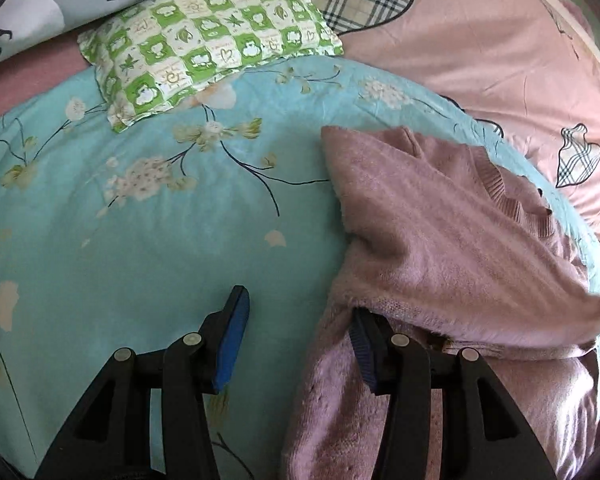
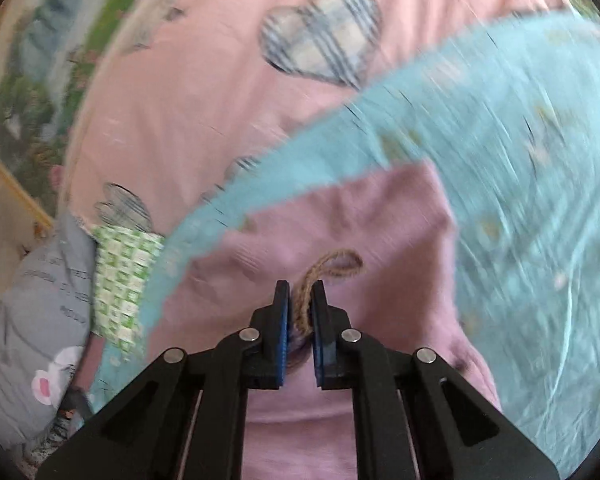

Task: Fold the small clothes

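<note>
While you look through the left wrist camera, your left gripper (image 1: 296, 332) is half open and holds nothing. One of its fingers (image 1: 232, 336) hangs over the blue flower blanket (image 1: 140, 232). The other finger is tucked just under a raised flap of the pink sweater (image 1: 440, 248). The pads do not squeeze the cloth. The sweater lies on the right side of the blanket, on the bed. One part of it is lifted and pulled off to the right, so a fold looks to be under way. A green checked pillow (image 1: 204, 40) sits at the far end of the blanket, well apart from the sweater. A pink sheet with plaid hearts (image 1: 480, 40) lies beyond the blanket edge.

Over in the right wrist camera, the picture is blurry. Your right gripper (image 2: 300, 300) is clenched on a pinch of the pink sweater, and a brown string loop (image 2: 332, 268) on the sweater sticks out between its fingers. More sweater spreads out past the gripper, over the blue blanket.

I think the job is only partly done. The sweater is not flat or neat yet. You still have to lay the lifted part across, smooth it, and fold it smaller. I see no other small clothes here.
</note>
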The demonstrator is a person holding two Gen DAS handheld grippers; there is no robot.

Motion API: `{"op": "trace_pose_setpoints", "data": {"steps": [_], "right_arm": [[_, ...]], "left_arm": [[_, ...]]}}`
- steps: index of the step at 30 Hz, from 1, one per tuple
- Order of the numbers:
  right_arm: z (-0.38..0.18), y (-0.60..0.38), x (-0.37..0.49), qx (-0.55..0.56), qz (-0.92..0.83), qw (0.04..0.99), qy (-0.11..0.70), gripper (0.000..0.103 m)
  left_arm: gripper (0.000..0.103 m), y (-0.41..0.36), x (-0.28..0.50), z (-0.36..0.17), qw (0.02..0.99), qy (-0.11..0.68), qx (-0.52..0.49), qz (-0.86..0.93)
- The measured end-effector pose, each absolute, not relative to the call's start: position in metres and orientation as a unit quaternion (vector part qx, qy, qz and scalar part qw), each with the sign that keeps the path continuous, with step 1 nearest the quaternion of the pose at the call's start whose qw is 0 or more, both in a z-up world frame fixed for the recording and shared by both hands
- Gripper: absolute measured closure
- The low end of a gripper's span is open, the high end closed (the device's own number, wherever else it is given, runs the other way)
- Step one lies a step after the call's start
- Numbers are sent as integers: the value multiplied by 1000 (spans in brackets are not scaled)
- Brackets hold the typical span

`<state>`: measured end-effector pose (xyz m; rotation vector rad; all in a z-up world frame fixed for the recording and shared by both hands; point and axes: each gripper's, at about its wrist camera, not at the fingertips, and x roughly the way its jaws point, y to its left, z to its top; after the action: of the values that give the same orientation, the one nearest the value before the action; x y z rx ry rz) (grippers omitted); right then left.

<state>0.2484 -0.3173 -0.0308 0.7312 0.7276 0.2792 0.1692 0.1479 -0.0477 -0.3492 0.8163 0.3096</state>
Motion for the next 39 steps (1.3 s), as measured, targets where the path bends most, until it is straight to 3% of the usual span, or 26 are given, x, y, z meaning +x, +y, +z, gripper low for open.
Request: {"op": "trace_pose_setpoints", "data": {"steps": [6,11,25,31,33,39], "right_arm": [[-40,-319,241,339,121,872,331,93],[-51,-330,246,315,77,880,346,102],[-27,-316,207,323,129,869,352,102],[-25,-310,168,306,147,867,366,101],[-26,-309,152,302,151,866,368,100],[-25,-303,110,288,169,868,368,100]], "left_arm": [[53,155,164,-50,892,384,-190,143],[52,156,162,-51,892,382,-194,141],[52,149,118,-46,892,400,-181,111],[47,132,82,-30,891,419,-150,93],[39,121,69,-23,891,426,-135,81],[35,91,31,-22,872,467,-148,10]]}}
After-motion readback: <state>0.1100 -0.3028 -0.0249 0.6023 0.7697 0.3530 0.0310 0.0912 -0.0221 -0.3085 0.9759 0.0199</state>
